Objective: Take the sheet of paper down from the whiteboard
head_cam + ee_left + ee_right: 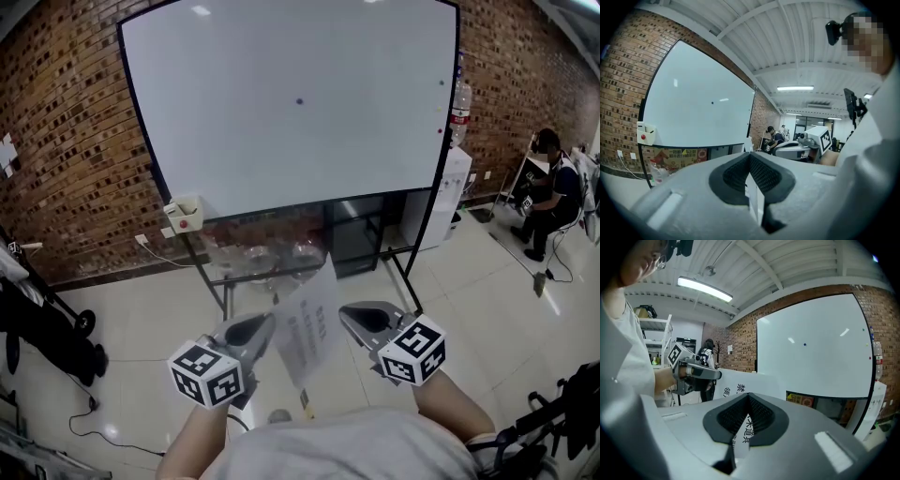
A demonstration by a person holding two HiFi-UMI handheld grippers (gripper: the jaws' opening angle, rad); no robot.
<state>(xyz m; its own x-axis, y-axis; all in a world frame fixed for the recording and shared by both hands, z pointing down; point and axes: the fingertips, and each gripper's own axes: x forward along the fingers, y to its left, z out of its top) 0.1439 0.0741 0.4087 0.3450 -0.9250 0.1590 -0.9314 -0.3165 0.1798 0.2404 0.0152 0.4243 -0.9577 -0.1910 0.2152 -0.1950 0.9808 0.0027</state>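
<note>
A white sheet of paper (309, 330) with printed characters hangs between my two grippers, off the whiteboard (291, 103) and well in front of it. The left gripper (265, 324) is shut on the sheet's left edge, the right gripper (349, 317) on its right edge. In the left gripper view the paper's edge (755, 199) runs down between the closed pads of the left gripper (750, 156). In the right gripper view the printed sheet (746, 431) sits pinched in the right gripper (749, 397) and stretches toward the other gripper (691, 372). The board face is bare except for a small blue magnet (299, 100).
The whiteboard stands on a black frame before a brick wall (66, 141). A small white box with a red item (184, 215) hangs at its lower left corner. A water dispenser (457, 183) stands at the right. A seated person (553, 192) is at far right, dark equipment (42, 328) at left.
</note>
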